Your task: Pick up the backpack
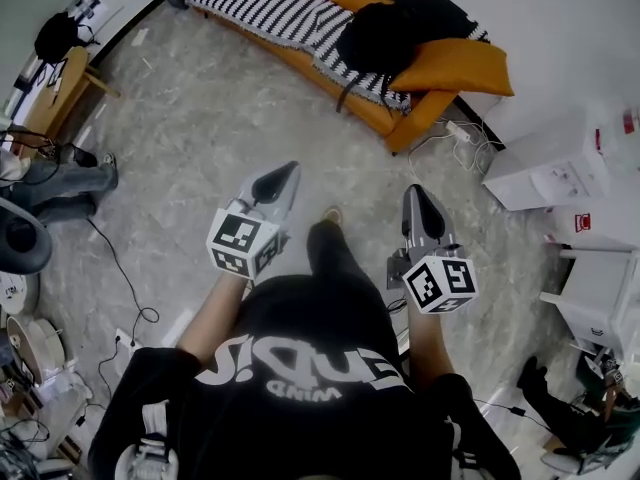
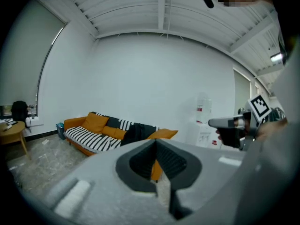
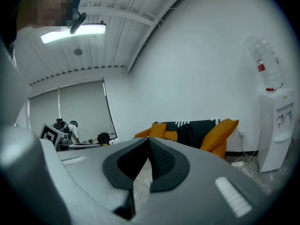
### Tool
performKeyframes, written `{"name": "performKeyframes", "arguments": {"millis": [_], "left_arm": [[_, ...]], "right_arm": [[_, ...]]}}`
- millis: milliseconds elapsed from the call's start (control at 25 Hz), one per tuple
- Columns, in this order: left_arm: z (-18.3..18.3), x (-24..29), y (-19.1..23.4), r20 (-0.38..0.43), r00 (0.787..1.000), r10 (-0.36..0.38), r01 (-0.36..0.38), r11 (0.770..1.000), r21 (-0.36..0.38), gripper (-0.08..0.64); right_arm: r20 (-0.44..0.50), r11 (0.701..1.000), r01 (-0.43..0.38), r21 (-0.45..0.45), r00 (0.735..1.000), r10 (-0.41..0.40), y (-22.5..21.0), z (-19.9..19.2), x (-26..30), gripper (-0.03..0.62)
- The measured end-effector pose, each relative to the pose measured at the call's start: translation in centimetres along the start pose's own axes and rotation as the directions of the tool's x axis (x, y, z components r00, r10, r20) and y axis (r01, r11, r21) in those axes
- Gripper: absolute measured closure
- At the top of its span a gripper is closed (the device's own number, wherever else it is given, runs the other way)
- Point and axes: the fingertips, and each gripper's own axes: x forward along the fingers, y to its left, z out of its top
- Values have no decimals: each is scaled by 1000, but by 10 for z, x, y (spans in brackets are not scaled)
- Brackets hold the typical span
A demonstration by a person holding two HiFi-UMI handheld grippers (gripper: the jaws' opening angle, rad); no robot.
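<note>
A black backpack [image 1: 375,38] lies on the orange sofa [image 1: 370,108], between a striped blanket and an orange cushion [image 1: 455,65]. The sofa stands across the room from both grippers. My left gripper [image 1: 286,174] is shut with nothing in it and points toward the sofa over the stone floor. My right gripper [image 1: 412,194] is also shut and empty, level with the left one. The left gripper view shows the shut left gripper [image 2: 156,146] with the backpack [image 2: 136,132] far beyond it. In the right gripper view the right gripper [image 3: 149,142] is shut and the backpack [image 3: 190,132] is distant.
A white water dispenser [image 1: 555,173] and white furniture stand at the right. A power strip with cables [image 1: 462,133] lies beside the sofa's end. A wooden table [image 1: 60,88] and another person's legs [image 1: 65,183] are at the left. A cable [image 1: 125,278] trails over the floor.
</note>
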Motion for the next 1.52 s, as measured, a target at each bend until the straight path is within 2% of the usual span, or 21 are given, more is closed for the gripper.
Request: {"name": "performKeyframes", "arguments": {"millis": [400, 600, 880, 1240, 1520], "left_arm": [[70, 133, 42, 13, 1000, 7, -6, 1000, -7, 558], [80, 190, 59, 20, 999, 29, -29, 1000, -3, 558], [90, 238, 79, 17, 999, 37, -37, 999, -11, 558], [109, 338, 122, 11, 1000, -13, 13, 1000, -15, 558], [146, 435, 171, 1, 998, -66, 66, 998, -10, 558]], "right_arm": [[6, 999, -33, 6, 999, 33, -85, 68, 110, 592], [-3, 999, -48, -10, 999, 48, -125, 83, 151, 592], [-14, 999, -50, -10, 999, 50, -159, 93, 194, 592], [-15, 999, -32, -9, 999, 32, -209, 113, 274, 592], [-25, 1000, 7, -2, 1000, -7, -259, 144, 364, 593]]}}
